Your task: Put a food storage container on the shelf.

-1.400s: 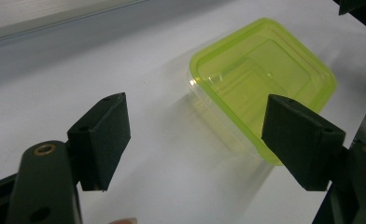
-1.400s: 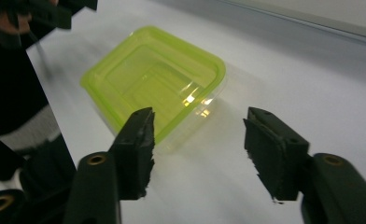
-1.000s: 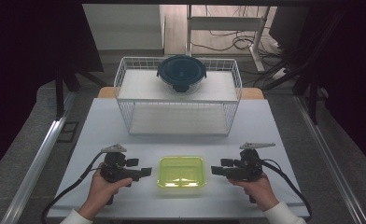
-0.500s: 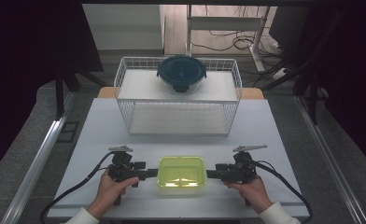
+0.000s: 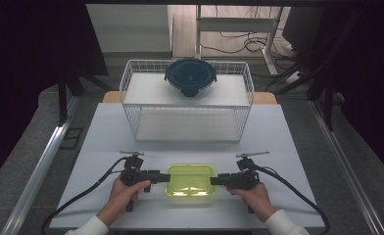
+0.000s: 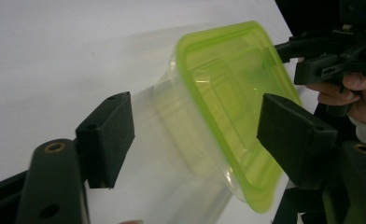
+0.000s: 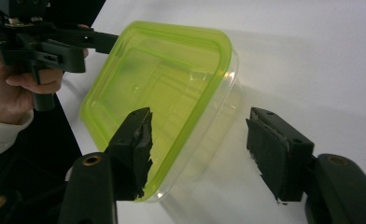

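— What lies nearest on the white table (image 5: 107, 132)?

— A clear container with a green lid (image 5: 190, 179) sits at the near edge, at six o'clock on the tabletop; the left gripper (image 5: 165, 177) comes at it from nine o'clock, the right gripper (image 5: 214, 181) from three o'clock; each is held in a hand, with a cable trailing off the near side.

— And the jaws?

— Both sets stand released; in the left gripper view the container (image 6: 228, 107) lies between the spread black jaws; in the right gripper view it (image 7: 162, 93) lies between that pair too, with one jaw over the lid's rim; whether any pad touches it cannot be told.

— Farther out?

— At twelve o'clock a white wire basket (image 5: 131, 93) spans the far half of the table; a round dark-lidded bowl (image 5: 190, 76) rests on its top; beyond are a grey floor, loose cables (image 5: 244, 46), a metal frame and dark curtains at both sides.
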